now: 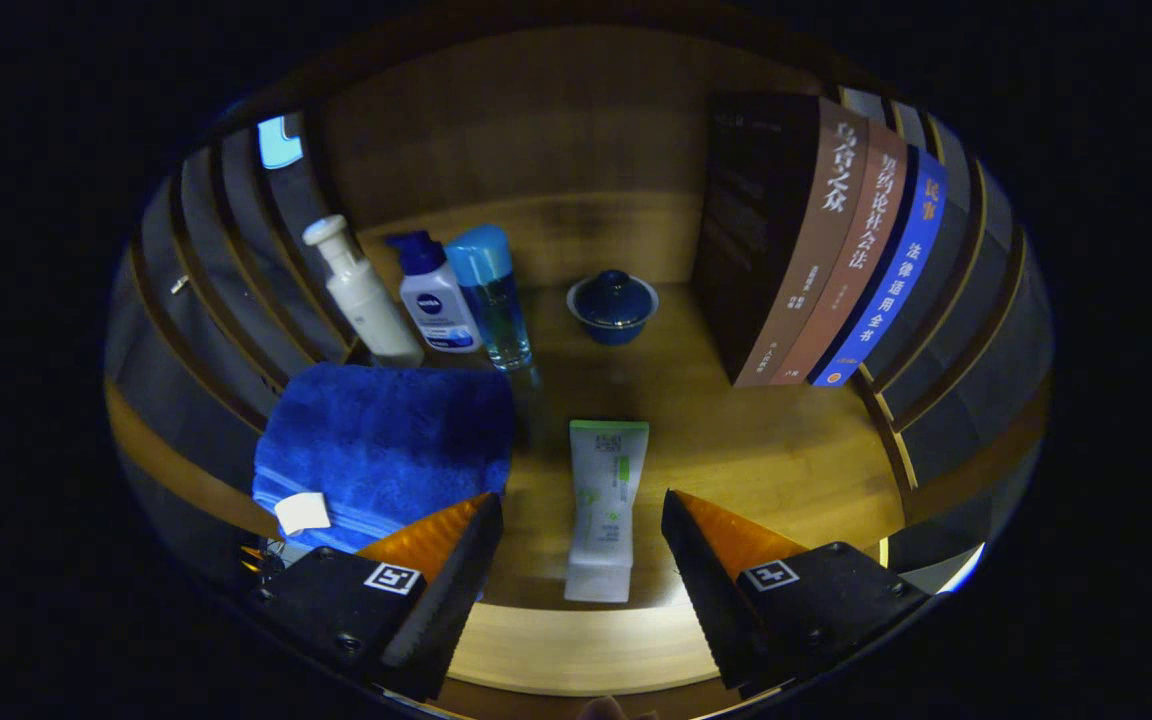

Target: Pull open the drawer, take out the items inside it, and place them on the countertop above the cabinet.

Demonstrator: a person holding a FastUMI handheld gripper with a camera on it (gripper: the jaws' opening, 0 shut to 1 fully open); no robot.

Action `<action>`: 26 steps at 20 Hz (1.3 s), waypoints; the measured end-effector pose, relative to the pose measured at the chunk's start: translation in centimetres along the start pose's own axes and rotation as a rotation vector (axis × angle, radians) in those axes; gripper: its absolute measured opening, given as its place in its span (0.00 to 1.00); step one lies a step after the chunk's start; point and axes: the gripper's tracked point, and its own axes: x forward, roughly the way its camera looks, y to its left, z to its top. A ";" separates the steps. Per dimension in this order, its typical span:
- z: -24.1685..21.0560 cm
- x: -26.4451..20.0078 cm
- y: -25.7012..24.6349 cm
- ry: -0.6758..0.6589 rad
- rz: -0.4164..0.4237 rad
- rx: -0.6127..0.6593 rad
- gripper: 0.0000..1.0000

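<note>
Wooden countertop [736, 440] lay dim, its back corners lost in shadow. At its front edge a white tube [604, 510] rested flat between the fingers of the gripper [581, 540], which stood wide apart, touching nothing. A blue towel [386, 445] crowded the left edge, partly hidden behind one finger; bare wood lay open right of the tube.

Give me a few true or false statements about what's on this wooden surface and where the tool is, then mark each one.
1. The white squeeze tube with green markings lies flat between the tool's open fingers. True.
2. The tool is clamped on the folded blue towel. False: the towel lies beside one finger, ungripped.
3. The small dark blue lidded bowl stands beyond the tube. True.
4. The three upright books lie flat in a stack. False: they stand upright, spines showing.
5. Three bottles stand behind the towel. True.
</note>
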 end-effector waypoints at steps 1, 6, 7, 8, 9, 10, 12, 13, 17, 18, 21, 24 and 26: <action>0.3 -1.1 0.2 -0.040 0.006 -0.004 1.00; 0.7 -7.4 0.8 -0.212 0.049 -0.013 1.00; 0.4 -8.8 1.4 -0.240 0.072 -0.004 1.00; 0.0 -10.3 1.8 -0.267 0.092 0.003 1.00; -0.3 -11.8 2.2 -0.293 0.109 0.005 1.00; -0.7 -13.3 2.5 -0.321 0.125 0.007 1.00; -1.5 -16.2 3.0 -0.375 0.155 0.018 1.00; -1.9 -17.7 3.4 -0.404 0.170 0.027 1.00; -4.8 -22.7 3.4 -0.529 0.191 0.021 1.00; -6.0 -23.6 2.9 -0.560 0.171 0.020 1.00; -10.2 -25.6 2.0 -0.642 0.117 0.027 1.00; -14.6 -25.9 0.4 -0.683 0.057 0.036 1.00; -16.9 -25.2 -0.5 -0.708 0.021 0.045 1.00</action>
